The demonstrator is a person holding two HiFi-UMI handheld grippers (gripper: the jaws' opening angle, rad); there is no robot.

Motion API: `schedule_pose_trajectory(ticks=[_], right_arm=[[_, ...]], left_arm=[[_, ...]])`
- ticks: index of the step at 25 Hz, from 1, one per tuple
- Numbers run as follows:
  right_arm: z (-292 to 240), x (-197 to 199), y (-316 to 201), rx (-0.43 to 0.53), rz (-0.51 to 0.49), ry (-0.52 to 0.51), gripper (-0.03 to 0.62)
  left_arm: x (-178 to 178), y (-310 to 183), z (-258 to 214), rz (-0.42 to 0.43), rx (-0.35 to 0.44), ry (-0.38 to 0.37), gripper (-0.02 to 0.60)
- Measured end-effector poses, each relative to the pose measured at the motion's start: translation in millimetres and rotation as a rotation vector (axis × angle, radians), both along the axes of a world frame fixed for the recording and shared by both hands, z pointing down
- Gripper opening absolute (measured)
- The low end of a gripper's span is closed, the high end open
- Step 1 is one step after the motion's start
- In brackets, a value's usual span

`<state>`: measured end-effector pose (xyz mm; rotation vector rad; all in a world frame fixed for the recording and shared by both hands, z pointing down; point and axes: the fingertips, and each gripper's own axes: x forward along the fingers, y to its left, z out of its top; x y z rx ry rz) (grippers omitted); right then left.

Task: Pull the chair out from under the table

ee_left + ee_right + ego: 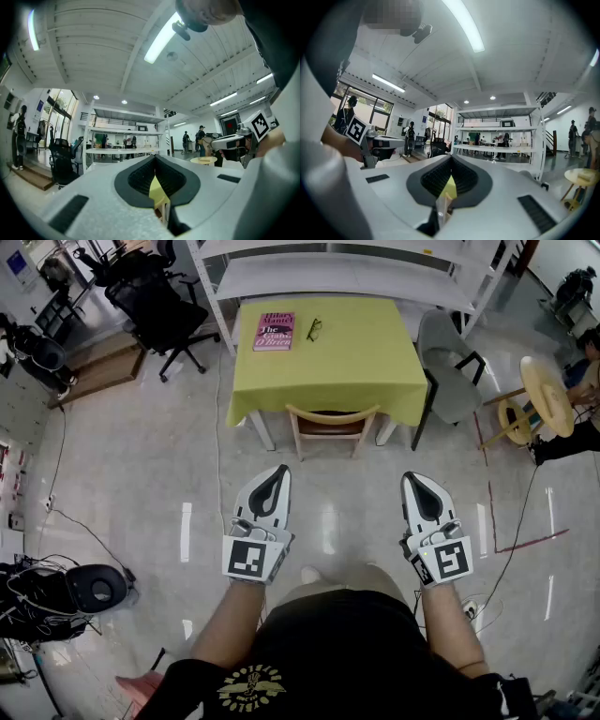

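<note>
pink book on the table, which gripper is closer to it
Left. The left gripper hangs short of the table, nearly in line with the pink book; the right gripper is off toward the opposite side.

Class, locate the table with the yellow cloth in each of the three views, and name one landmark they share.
Head view: table top centre, wooden chair tucked under its near edge.
Left gripper view: a yellow sliver of it low centre, between the jaws.
Right gripper view: likewise a yellow sliver low centre, between the jaws.
Shared landmark: the white shelf rack behind the table.
</note>
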<state>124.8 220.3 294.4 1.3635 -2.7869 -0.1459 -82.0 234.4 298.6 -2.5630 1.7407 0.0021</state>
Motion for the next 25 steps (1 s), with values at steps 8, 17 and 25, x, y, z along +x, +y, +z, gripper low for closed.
schedule_pose_trajectory(ticks=[8, 17, 25], right_arm=[[10.3, -3.4, -21.1, -0.028, 0.003, 0.012, 0.011], [32.5, 4.7, -61.7, -0.063, -0.007, 0.001, 0.011], [36.1, 16.4, -121.2, -0.069, -0.028, 0.005, 0.011]], left_arm=[[-31.0, -23.5, 9.5, -0.048, -0.008, -0.021, 0.003], [-38.2, -53.0, 37.3, -0.083, -0.068, -0.064, 0.003], [-25.0, -105.0, 38.8, -0.069, -0.051, -0.039, 0.003]])
